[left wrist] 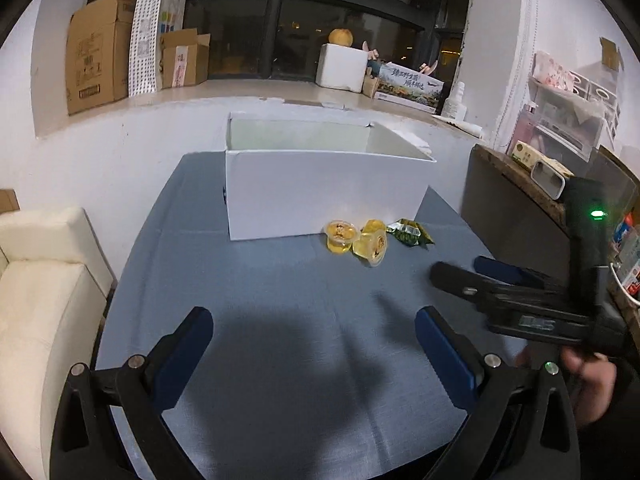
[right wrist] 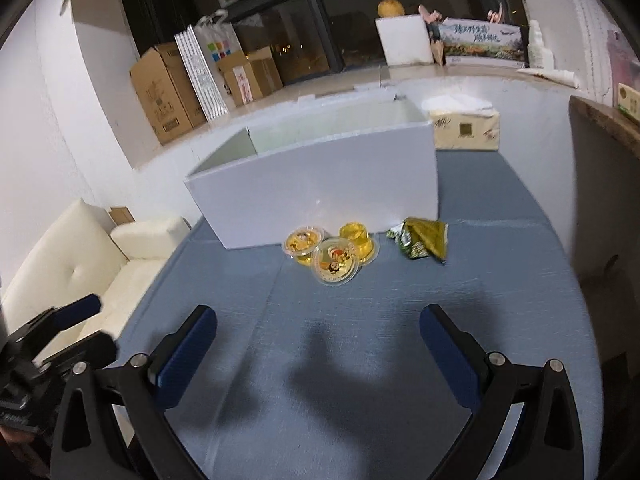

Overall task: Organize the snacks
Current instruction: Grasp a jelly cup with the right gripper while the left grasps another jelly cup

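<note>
A: Item one, the surface?
B: Table under a blue cloth [right wrist: 500,288], creased in squares. Two gripper shadows fall on its near part.

A: Item two, container?
B: White box [right wrist: 320,184], open at the top, at the far middle of the cloth. Its inside shows pale; whether anything lies in it cannot be told.

A: Snacks?
B: Three clear jelly cups with yellow filling, clustered just before the box's near wall, right of its middle. Left jelly cup [right wrist: 303,242] upright, printed lid up. Front jelly cup [right wrist: 335,266] tipped with its lid facing the cameras, touching the other two. Rear jelly cup [right wrist: 357,240] appears turned over, close to the box wall. To their right, a little apart, one green-and-gold snack packet [right wrist: 422,242], crumpled, flat on the cloth.

A: Tools?
B: Left gripper [left wrist: 314,350]: blue pads spread wide, nothing between them, above bare cloth near the front edge. Right gripper [right wrist: 318,350]: likewise spread as wide as it goes, nothing between the pads, snacks well beyond its tips. In the left view the right gripper appears at the right, a hand [left wrist: 588,372] on its handle.

A: Surroundings?
B: Tissue pack [right wrist: 466,128] on the cloth, far right beside the box. Cream sofa [right wrist: 80,256] to the left. Cardboard cartons [right wrist: 168,96] on the window ledge behind, with a white foam box [right wrist: 404,40] carrying a round orange fruit.
</note>
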The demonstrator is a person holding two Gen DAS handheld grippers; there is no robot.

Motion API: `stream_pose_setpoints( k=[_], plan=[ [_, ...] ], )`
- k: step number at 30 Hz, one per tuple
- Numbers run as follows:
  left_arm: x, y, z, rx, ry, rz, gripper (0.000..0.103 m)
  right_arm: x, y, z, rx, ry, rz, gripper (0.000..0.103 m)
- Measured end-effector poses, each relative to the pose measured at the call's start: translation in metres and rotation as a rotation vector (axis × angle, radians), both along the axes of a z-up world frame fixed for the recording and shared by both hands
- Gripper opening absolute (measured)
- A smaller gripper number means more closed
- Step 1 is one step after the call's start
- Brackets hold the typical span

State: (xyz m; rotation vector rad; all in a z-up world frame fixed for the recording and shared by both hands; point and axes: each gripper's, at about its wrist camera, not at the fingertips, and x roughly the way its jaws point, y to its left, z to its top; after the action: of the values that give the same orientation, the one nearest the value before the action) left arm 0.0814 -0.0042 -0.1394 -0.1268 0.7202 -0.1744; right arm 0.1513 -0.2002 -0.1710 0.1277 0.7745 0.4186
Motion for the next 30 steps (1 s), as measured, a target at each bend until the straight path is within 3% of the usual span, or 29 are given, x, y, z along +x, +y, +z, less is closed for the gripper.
stream_pose_setpoints(
  k=[6,13,14,15,18,24,30],
  plan=[
    [-0.002,0.005,-0.004,-0.007,0.009,0.0,0.103,0.047,0.026,-0.027,-0.089,0.049,0.021,0.103],
    [-0.005,0.016,-0.016,-0.014,0.036,0.011,0.103,0.093,0.021,-0.047,0.005,0.146,-0.007,0.101],
    [-0.005,0.016,-0.018,-0.017,0.038,0.013,0.103,0.097,0.021,-0.051,0.008,0.16,-0.009,0.094],
    [-0.005,0.017,-0.02,-0.018,0.043,0.013,0.103,0.098,0.022,-0.054,-0.004,0.171,-0.01,0.074],
    [-0.003,0.017,-0.026,-0.022,0.057,0.011,0.103,0.096,0.026,-0.054,0.007,0.156,0.018,0.05],
    [0.005,0.012,-0.034,-0.02,0.075,0.003,0.103,0.077,0.022,-0.045,0.028,0.123,0.025,0.05],
    [0.047,-0.004,-0.033,-0.016,0.091,-0.017,0.103,0.035,-0.008,-0.021,0.048,0.05,-0.031,0.05]
  ],
)
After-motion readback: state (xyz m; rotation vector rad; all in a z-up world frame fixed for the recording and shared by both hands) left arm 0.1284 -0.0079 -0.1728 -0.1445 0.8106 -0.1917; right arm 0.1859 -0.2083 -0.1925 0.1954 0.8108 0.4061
